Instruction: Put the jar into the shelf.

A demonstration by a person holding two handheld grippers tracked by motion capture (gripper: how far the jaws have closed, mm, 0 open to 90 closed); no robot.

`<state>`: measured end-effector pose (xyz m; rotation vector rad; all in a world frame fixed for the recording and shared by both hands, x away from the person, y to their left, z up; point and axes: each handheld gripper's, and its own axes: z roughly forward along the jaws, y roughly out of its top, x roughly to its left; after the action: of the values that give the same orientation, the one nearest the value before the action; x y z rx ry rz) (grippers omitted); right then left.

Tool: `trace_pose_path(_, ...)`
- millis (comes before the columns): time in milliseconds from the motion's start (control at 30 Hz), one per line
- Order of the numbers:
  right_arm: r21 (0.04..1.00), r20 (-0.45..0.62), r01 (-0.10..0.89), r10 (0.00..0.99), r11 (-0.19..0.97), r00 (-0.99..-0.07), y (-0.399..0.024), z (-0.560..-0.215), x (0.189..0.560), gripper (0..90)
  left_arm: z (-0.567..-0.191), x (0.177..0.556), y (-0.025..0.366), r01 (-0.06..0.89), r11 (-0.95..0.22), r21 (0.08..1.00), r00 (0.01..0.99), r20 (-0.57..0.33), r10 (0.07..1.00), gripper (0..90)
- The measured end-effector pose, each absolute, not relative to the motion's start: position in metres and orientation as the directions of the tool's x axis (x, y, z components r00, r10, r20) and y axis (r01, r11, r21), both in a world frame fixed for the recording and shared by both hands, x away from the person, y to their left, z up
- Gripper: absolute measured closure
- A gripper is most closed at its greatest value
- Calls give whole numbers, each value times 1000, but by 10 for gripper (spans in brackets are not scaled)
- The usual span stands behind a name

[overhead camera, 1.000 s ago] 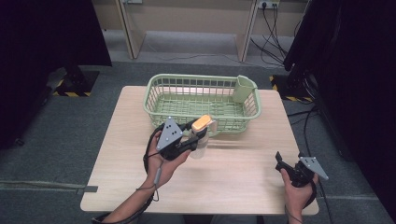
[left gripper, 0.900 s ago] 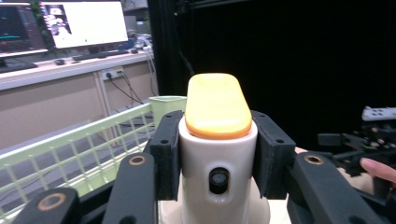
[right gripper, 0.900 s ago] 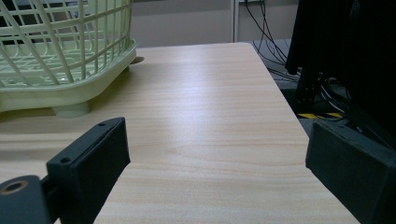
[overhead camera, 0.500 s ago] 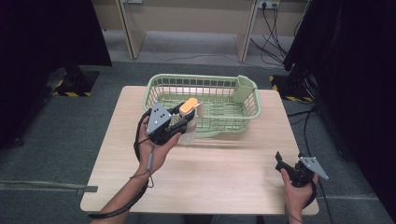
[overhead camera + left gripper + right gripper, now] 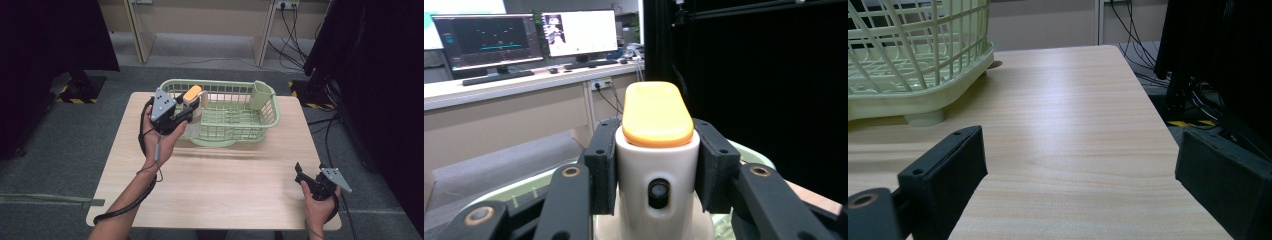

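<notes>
My left gripper [image 5: 187, 111] is shut on a white bottle with an orange cap [image 5: 192, 96], held upright over the left end of the green basket [image 5: 267, 120]. In the left gripper view both black pads clamp the white bottle [image 5: 657, 170] on its sides, just under the orange cap [image 5: 655, 116]. My right gripper [image 5: 301, 172] rests near the table's front right corner, held in the person's hand. In the right gripper view its jaws stand wide apart over bare wood, with nothing between the right gripper [image 5: 1083, 175] fingers.
The green basket [image 5: 913, 60] has a small cup compartment [image 5: 260, 95] at its right end and stands at the back of the wooden table [image 5: 225, 185]. Cables and dark equipment lie on the floor to the right. Desks with monitors [image 5: 489, 40] stand behind.
My left gripper has carried the bottle up and to the left, from in front of the basket to over its left end. The right gripper has stayed in place.
</notes>
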<state>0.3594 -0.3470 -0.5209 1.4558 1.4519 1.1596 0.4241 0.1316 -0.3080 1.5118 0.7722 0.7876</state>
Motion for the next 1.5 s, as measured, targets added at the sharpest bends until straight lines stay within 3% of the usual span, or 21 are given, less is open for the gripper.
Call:
trace_pose_path(400, 951, 85, 302, 995, -63, -60, -347, -521, 359, 65, -299, 460, 133, 57, -78, 995, 487, 41, 872, 580)
trace_pose_path(833, 950, 90, 305, 994, -67, -60, -347, -521, 359, 65, -310, 508, 129, 147, -105, 984, 448, 28, 894, 580)
trace_pose_path(1500, 950, 90, 303, 994, -67, -63, -348, -521, 359, 65, -347, 559, 129, 414, -175, 893, 400, -6, 916, 579)
